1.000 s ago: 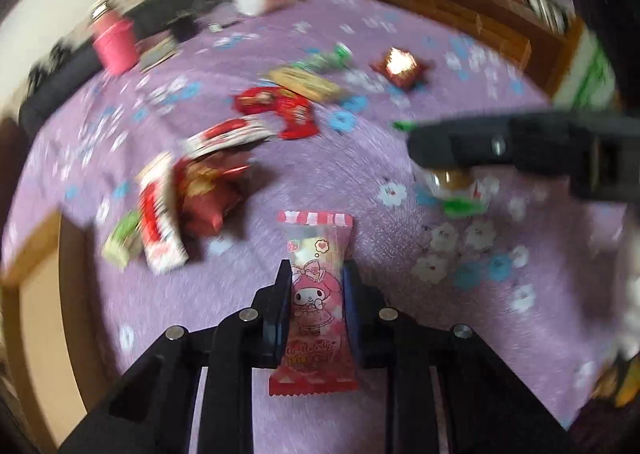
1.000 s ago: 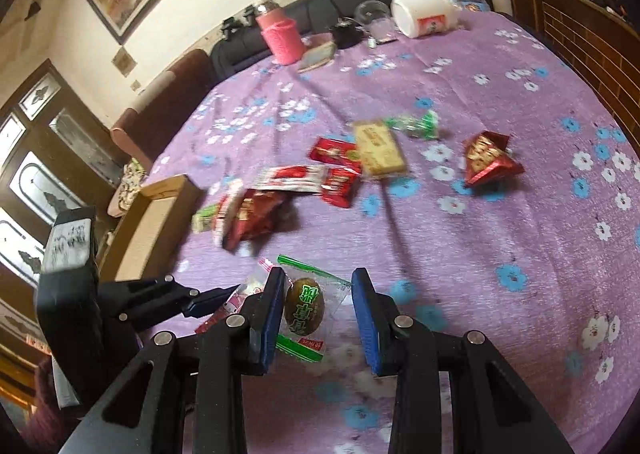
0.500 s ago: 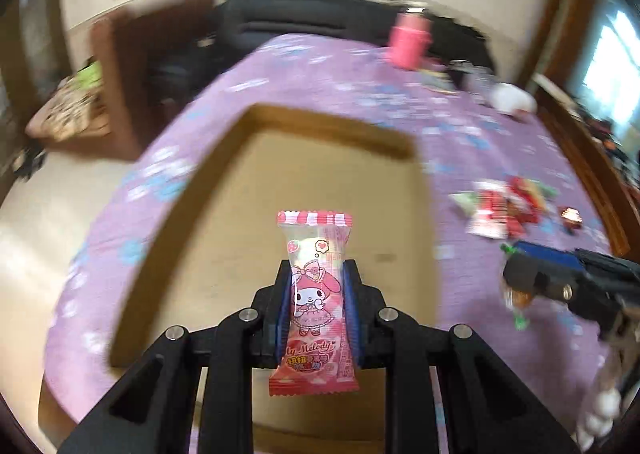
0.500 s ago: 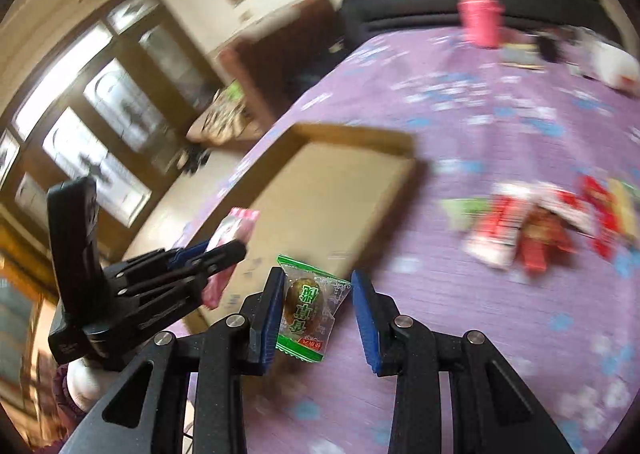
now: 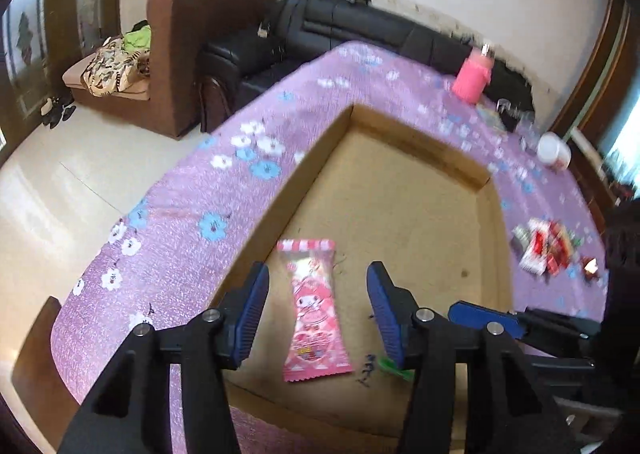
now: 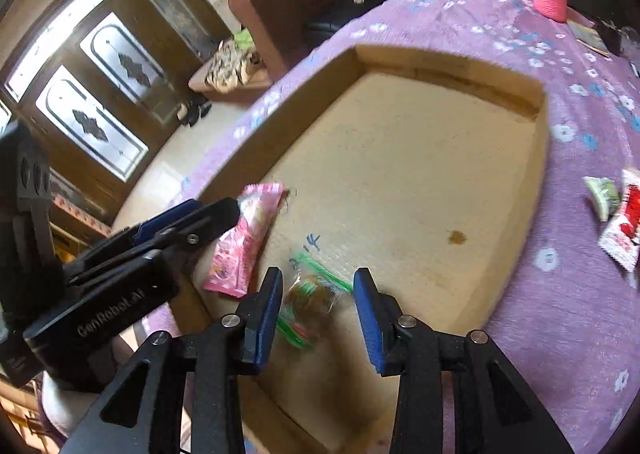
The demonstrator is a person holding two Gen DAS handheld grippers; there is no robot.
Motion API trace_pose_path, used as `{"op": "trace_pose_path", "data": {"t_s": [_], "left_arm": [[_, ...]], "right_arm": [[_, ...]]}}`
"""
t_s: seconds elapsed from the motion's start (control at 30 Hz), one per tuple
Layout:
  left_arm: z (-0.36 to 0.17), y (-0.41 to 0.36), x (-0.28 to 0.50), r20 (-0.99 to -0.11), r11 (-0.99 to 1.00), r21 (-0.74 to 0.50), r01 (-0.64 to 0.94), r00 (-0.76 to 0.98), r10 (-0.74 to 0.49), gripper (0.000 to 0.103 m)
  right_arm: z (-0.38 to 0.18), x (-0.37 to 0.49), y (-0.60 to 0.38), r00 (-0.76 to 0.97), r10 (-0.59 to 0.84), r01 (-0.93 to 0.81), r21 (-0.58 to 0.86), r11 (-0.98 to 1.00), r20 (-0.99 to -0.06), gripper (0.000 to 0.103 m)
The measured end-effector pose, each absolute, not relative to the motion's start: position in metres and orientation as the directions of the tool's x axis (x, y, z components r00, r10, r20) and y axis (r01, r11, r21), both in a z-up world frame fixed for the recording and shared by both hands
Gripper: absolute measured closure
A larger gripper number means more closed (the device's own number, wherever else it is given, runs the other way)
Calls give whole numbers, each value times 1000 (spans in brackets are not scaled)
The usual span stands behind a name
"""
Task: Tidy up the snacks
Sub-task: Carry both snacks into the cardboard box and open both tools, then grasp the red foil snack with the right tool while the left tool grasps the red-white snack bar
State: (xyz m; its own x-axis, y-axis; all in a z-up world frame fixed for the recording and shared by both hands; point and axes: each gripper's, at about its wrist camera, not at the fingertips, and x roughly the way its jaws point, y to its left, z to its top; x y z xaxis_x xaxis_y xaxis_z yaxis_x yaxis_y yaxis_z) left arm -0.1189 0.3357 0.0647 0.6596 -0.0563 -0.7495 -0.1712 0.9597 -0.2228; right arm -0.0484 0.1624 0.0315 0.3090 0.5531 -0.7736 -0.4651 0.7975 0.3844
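Left hand-held gripper (image 5: 316, 310) above the cardboard box (image 5: 416, 141) on the purple worktop (image 5: 192, 221), jaws just opened and apart, pink candy packet (image 5: 314, 310) loose between them on the box floor. Right hand-held gripper (image 6: 316, 314) also apart, just widened, green-wrapped snack (image 6: 310, 300) blurred between its pads, touching neither. Only in the left view: a sliver of that green wrapper beside the box's near wall. Only in the right view: blue handwriting (image 6: 306, 252) on the box floor. Remaining snacks (image 5: 546, 248) outside the box.
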Motion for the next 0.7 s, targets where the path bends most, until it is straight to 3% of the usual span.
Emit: {"op": "trace_pose_path", "data": {"t_s": [0.1, 0.17, 0.23, 0.33, 0.53, 0.7], "left_arm": [[84, 334, -133, -695, 939, -294, -181, 714, -80, 51], [96, 328, -138, -661, 932, -323, -166, 745, -96, 46], [106, 315, -141, -628, 929, -343, -136, 769, -120, 41], [113, 289, -136, -608, 927, -373, -44, 767, -208, 37], [94, 214, -108, -658, 911, -399, 101, 661, -361, 37], [83, 174, -99, -705, 932, -330, 148, 619, -348, 37]], "right_arm": [[58, -55, 120, 408, 563, -438, 387, 812, -719, 62], [70, -61, 83, 506, 515, -396, 343, 852, -692, 50], [77, -64, 33, 632, 403, -307, 264, 914, -662, 32], [71, -53, -31, 649, 274, -152, 232, 961, -710, 32], [40, -28, -80, 616, 287, -49, 328, 943, -734, 36], [24, 8, -74, 609, 265, -32, 311, 950, -747, 36]]}}
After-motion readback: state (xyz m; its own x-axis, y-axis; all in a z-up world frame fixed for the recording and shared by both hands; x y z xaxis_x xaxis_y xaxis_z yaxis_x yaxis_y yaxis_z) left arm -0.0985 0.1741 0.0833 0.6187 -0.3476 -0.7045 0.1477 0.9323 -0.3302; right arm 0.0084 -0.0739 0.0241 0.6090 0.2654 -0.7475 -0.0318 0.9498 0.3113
